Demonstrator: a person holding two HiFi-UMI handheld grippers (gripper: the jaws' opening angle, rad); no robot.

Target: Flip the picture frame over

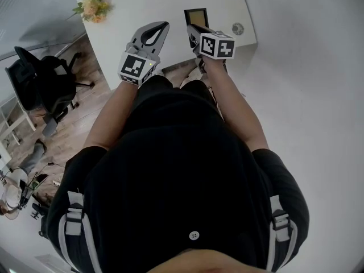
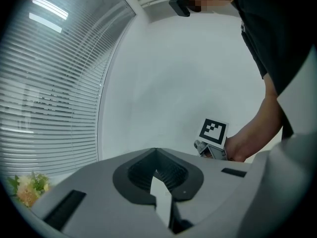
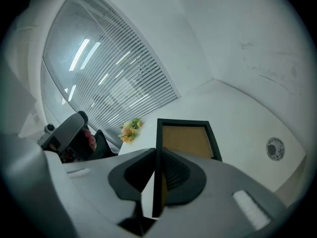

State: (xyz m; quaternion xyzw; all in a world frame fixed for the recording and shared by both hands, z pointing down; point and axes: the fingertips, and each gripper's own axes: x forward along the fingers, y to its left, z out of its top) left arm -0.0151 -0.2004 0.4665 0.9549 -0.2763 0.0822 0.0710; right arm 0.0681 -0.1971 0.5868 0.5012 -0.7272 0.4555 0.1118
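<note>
The picture frame (image 1: 197,16) has a black border and shows its brown backing board; it is at the far side of the white table (image 1: 148,10). My right gripper (image 1: 193,30) is at its near edge. In the right gripper view the frame (image 3: 185,140) has one black side rail running down between the jaws, and the right gripper (image 3: 156,157) is shut on that rail. My left gripper (image 1: 164,25) hovers just left of the frame, apart from it. In the left gripper view the left gripper (image 2: 156,155) is shut and empty, facing a white wall.
A bunch of yellow flowers (image 1: 94,3) lies at the table's far left corner. A round grommet (image 1: 238,29) sits in the tabletop right of the frame. A black office chair (image 1: 48,84) stands on the wood floor to the left. White walls close in behind and to the right.
</note>
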